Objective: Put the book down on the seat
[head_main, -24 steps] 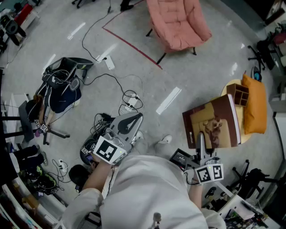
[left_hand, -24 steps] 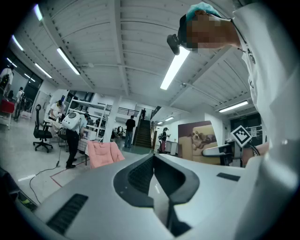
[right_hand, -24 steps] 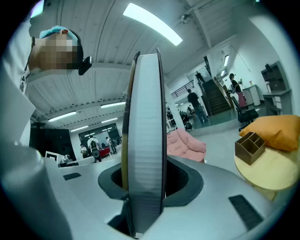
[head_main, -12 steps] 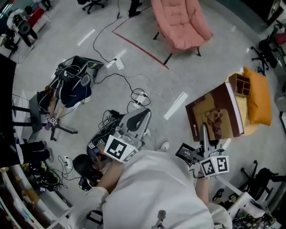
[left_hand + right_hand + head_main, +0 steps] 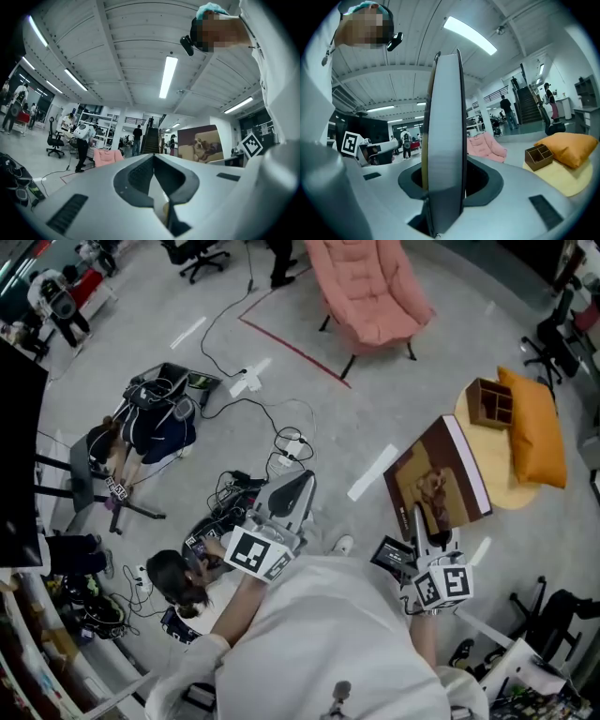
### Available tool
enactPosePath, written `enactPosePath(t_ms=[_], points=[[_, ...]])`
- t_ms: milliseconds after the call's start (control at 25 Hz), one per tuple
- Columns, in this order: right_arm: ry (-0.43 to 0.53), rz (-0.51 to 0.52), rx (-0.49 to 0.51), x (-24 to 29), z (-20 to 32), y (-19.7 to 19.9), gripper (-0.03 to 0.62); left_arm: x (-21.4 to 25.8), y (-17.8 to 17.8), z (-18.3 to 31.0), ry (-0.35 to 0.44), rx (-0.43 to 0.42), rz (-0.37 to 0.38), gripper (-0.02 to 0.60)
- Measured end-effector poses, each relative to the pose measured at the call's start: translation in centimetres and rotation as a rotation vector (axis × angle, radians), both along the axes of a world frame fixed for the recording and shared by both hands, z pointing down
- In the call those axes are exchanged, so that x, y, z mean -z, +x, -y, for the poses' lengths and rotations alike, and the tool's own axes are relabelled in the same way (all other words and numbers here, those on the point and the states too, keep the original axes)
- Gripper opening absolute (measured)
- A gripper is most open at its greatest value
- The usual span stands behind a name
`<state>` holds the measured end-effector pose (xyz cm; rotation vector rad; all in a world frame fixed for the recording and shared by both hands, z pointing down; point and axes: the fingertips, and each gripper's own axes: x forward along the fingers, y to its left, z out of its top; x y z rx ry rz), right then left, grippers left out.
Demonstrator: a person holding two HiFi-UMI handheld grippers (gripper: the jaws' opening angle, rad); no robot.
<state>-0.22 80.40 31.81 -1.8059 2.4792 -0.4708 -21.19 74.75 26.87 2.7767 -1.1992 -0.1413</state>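
- carrying step: the right gripper (image 5: 418, 521) is clenched on the book's (image 5: 437, 476) edge
- the left gripper (image 5: 295, 486) is closed and empty
- next, likely: reach the pink seat (image 5: 370, 287), well apart, and lay the book flat

big open lab hall, not a home. grey polished floor (image 5: 422, 381) with a red tape line (image 5: 291, 345), loose cables (image 5: 281, 442) and a power strip (image 5: 246, 382) lying across it. ribbed white ceiling (image 5: 117, 47) with long strip lights (image 5: 165, 77). far side: shelves (image 5: 101, 131), stairs (image 5: 150, 140), office chairs (image 5: 197, 251), several people (image 5: 137, 138) standing about. bag (image 5: 155, 427) and stand legs (image 5: 122, 507) dumped at left. lone pink chair (image 5: 370, 287) just past the tape.
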Motion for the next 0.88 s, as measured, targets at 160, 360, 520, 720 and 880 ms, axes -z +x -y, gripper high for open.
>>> enactPosePath(t_ms=[160, 360, 520, 720, 880], points=[[0.004, 0.024, 0.021, 0.1, -0.4, 0.6, 0.150, -0.4, 1.3, -0.8, -0.006, -0.003, 0.010, 0.008], [-0.012, 0.029, 0.026, -0.5, 0.6, 1.4, 0.150, -0.8, 1.8, 0.0, -0.016, 0.009, 0.010, 0.008], [-0.011, 0.027, 0.017, -0.6, 2.6, 1.9, 0.150, -1.4, 1.9, 1.9, -0.020, 0.007, 0.008, 0.008], [-0.014, 0.010, 0.013, -0.5, 6.1, 2.3, 0.150, -1.7, 2.6, 6.3, -0.022, -0.007, -0.016, 0.008], [-0.038, -0.013, -0.005, -0.2, 10.8, 2.7, 0.150, -1.5, 3.7, 11.4, -0.030, -0.033, -0.035, 0.008]])
